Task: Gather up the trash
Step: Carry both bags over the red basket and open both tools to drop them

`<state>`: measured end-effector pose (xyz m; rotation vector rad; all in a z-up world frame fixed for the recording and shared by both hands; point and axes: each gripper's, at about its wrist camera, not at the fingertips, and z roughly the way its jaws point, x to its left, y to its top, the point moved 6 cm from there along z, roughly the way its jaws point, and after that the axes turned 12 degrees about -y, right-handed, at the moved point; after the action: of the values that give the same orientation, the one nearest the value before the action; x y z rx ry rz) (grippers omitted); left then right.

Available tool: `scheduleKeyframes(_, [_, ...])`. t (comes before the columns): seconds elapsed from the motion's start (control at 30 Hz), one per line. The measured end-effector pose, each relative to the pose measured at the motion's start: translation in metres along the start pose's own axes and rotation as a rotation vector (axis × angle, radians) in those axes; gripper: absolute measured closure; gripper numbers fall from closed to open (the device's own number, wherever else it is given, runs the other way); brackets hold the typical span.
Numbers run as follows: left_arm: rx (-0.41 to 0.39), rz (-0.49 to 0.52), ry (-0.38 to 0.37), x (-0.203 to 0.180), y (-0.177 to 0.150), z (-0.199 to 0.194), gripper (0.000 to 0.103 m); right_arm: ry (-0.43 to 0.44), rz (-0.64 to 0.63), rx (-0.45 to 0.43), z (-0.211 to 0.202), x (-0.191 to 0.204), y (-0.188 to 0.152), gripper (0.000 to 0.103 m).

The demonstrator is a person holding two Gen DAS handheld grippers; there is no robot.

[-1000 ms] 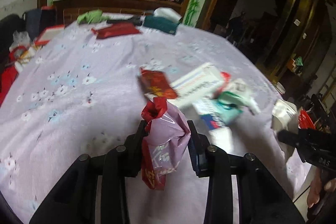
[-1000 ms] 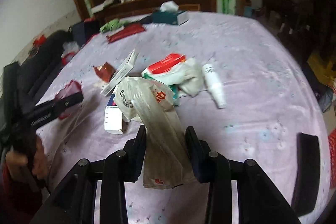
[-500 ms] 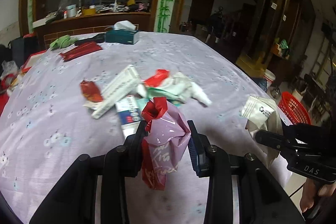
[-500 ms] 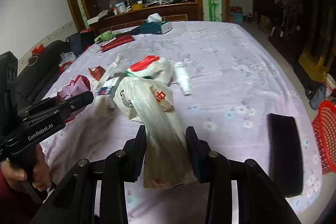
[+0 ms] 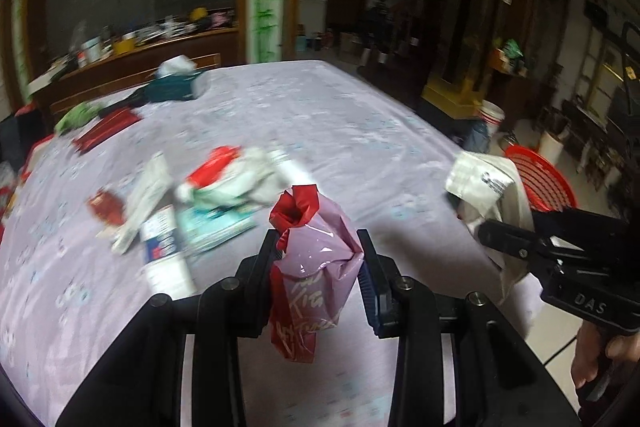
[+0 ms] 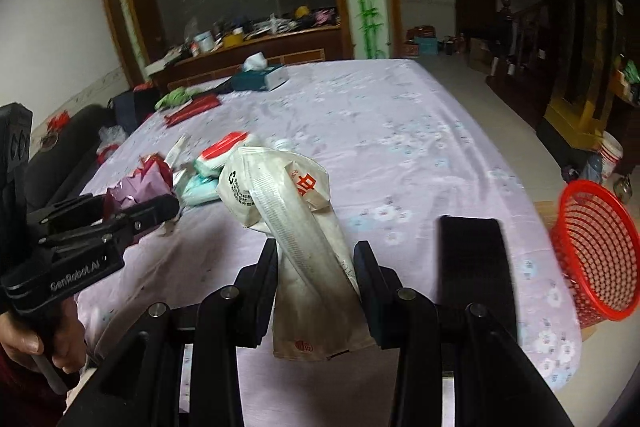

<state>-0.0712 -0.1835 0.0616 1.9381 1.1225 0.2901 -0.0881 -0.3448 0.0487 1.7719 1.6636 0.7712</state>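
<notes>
The red basket (image 6: 594,251) stands on the floor just off the table's near corner, and everything else is placed from it. The right gripper (image 6: 316,263) hangs over the lilac flowered tablecloth (image 6: 400,131) a little way from the basket, on the table side, its jaws narrowly parted and pressed against a crumpled white paper bag (image 6: 288,211) with red print, which sticks up between them and droops below. A flat black object (image 6: 472,267) lies on the cloth between this gripper and the basket. Farther from the basket, the left gripper (image 5: 318,259) is closed just as narrowly on a scrunched pink and red plastic wrapper (image 5: 312,267), the twisted red top rising above the fingers and the tail dangling under them. In the left wrist view the right gripper and its white bag sit directly in front of the basket, with part of a hand (image 5: 600,355) on the handle. The rest of the trash is a loose pile (image 6: 216,163) of boxes, packets and wrappers toward the middle of the table, well apart from the basket. At the table's end farthest from the basket lie a teal tissue box (image 6: 260,77), a red flat packet (image 6: 192,109) and a green cloth (image 6: 174,97).
</notes>
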Motion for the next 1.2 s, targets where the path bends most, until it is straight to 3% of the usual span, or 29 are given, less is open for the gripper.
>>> scheduleKeyframes(0.23, [0.065,0.099,-0.166,-0.079,0.034,0.044,0.068,-0.092,0.139,-0.021,-0.017,-0.087,0.004,0.062])
scheduleKeyframes(0.47, [0.141,0.160,-0.337,-0.172,0.056,0.102,0.067,-0.189,0.322,-0.004,-0.036,-0.207,-0.005,0.062])
scheduleKeyframes(0.67, [0.211,0.170,-0.422,-0.236,0.067,0.155,0.067,-0.221,0.414,0.011,-0.037,-0.270,-0.005,0.061])
scheduleKeyframes(0.83, [0.242,0.181,-0.426,-0.271,0.075,0.196,0.067,-0.241,0.462,0.029,-0.029,-0.305,-0.001,0.060])
scheduleKeyframes(0.93, [0.256,0.167,-0.446,-0.288,0.082,0.216,0.047,-0.266,0.478,0.035,-0.021,-0.323,0.004,0.058])
scheduleKeyframes(0.97, [0.263,0.149,-0.445,-0.291,0.084,0.223,0.030,-0.287,0.484,0.038,-0.019,-0.330,0.004,0.056])
scheduleKeyframes(1.2, [0.220,0.165,-0.427,-0.279,0.085,0.199,0.029,-0.334,0.497,0.017,-0.033,-0.341,0.003,0.052])
